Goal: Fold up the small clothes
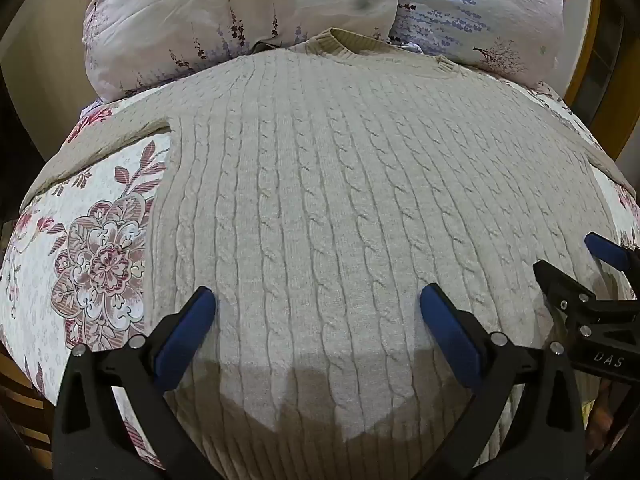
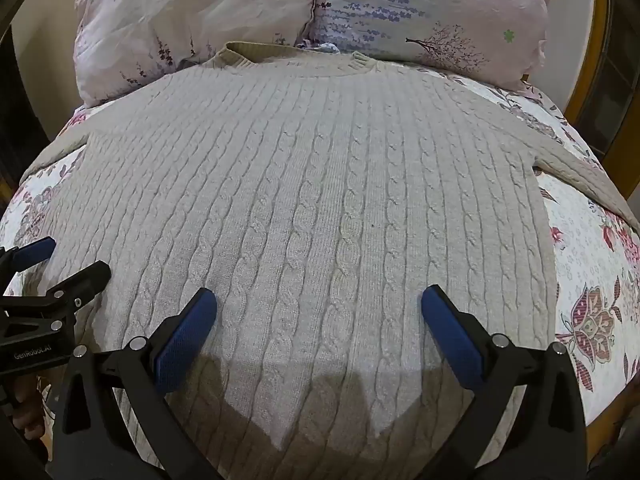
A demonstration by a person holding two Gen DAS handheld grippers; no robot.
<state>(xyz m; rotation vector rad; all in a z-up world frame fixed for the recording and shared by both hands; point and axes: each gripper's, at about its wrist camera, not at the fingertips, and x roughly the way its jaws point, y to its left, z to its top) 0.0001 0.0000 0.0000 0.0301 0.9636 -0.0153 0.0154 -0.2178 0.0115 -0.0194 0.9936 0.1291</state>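
Note:
A beige cable-knit sweater [image 1: 340,184] lies flat and spread out on the bed, its neckline toward the pillows and both sleeves stretched out to the sides. It also shows in the right wrist view [image 2: 320,184]. My left gripper [image 1: 318,304] is open and empty, hovering over the sweater's lower body. My right gripper [image 2: 319,304] is open and empty too, over the lower body a little to the right. The right gripper shows at the right edge of the left wrist view [image 1: 576,268]. The left gripper shows at the left edge of the right wrist view [image 2: 68,258].
A floral quilt [image 1: 80,248] covers the bed under the sweater. Two flowered pillows [image 2: 200,12] [image 2: 432,4] lie at the head. A wooden frame [image 2: 592,52] stands at the far right. The bed's near edge lies below the grippers.

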